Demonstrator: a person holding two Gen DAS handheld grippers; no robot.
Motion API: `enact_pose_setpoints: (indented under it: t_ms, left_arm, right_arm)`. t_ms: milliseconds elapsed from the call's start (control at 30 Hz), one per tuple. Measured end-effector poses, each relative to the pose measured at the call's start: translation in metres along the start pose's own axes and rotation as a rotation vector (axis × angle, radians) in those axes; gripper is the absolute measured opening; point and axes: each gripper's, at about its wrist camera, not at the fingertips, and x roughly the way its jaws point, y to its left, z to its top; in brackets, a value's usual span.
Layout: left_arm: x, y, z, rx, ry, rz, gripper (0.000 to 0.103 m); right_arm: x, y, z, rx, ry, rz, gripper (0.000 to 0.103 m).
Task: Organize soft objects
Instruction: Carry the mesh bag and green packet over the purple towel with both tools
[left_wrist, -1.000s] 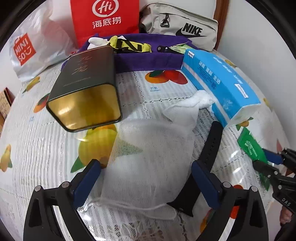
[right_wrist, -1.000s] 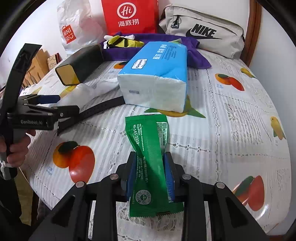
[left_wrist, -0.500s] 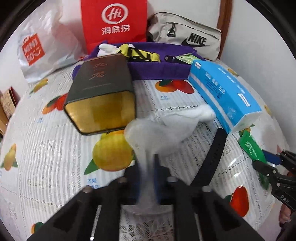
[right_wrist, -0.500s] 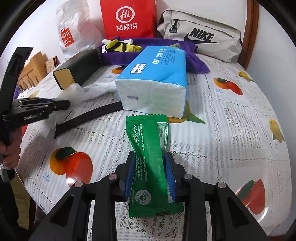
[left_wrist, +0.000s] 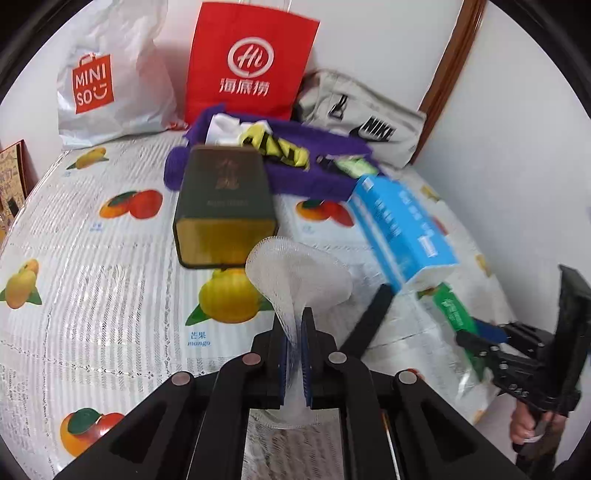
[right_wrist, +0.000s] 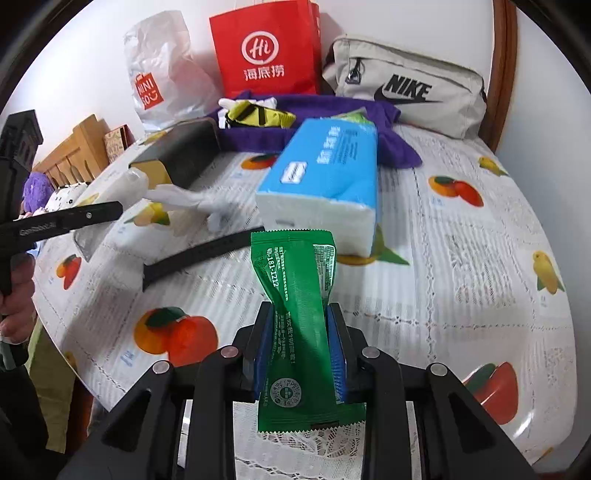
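Note:
My left gripper (left_wrist: 294, 321) is shut on a white mesh bag (left_wrist: 299, 280) and holds it lifted above the table; the bag also shows in the right wrist view (right_wrist: 184, 197), hanging from the left gripper (right_wrist: 110, 210). My right gripper (right_wrist: 300, 314) is shut on a green wet-wipe packet (right_wrist: 295, 295), raised off the table; the packet shows in the left wrist view (left_wrist: 452, 310) in the right gripper (left_wrist: 476, 334). A blue tissue pack (left_wrist: 400, 229) (right_wrist: 328, 181) lies on the fruit-print tablecloth (left_wrist: 92, 266).
A dark tin with gold end (left_wrist: 225, 199) lies mid-table. A black strap (left_wrist: 369, 317) (right_wrist: 199, 254) lies by the tissue pack. At the back are a purple cloth (left_wrist: 306, 177) with small items, a red paper bag (left_wrist: 251, 62), a Miniso bag (left_wrist: 107, 74) and a Nike pouch (right_wrist: 406, 88).
My left gripper closed on the mesh bag and lifted it off the table. My right gripper, still shut on the green packet, rose a little.

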Motion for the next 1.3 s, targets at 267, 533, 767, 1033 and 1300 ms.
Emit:
enact_pose_setpoints:
  t_ms: [267, 533, 767, 1033, 1300]
  left_arm:
    - [0.017, 0.013, -0.015, 0.003, 0.142, 0.219, 0.007]
    - [0.024, 0.029, -0.028, -0.033, 0.183, 0.187, 0.007]
    - [0.017, 0.044, -0.028, -0.083, 0.175, 0.13, 0.007]
    - [-0.008, 0.052, -0.013, -0.084, 0.226, 0.062, 0.007]
    - [-0.009, 0.027, 0.01, -0.012, 0.183, 0.007, 0.007]
  right_arm:
    - [-0.006, 0.017, 0.01, -0.02, -0.024, 0.064, 0.029]
    - [0.029, 0.06, 0.034, -0.083, -0.004, 0.167, 0.029]
    - [0.074, 0.089, 0.048, -0.138, 0.085, 0.13, 0.028]
    - [0.07, 0.092, 0.051, -0.154, 0.109, 0.105, 0.028]
    - [0.022, 0.075, 0.049, -0.101, 0.062, 0.094, 0.028]
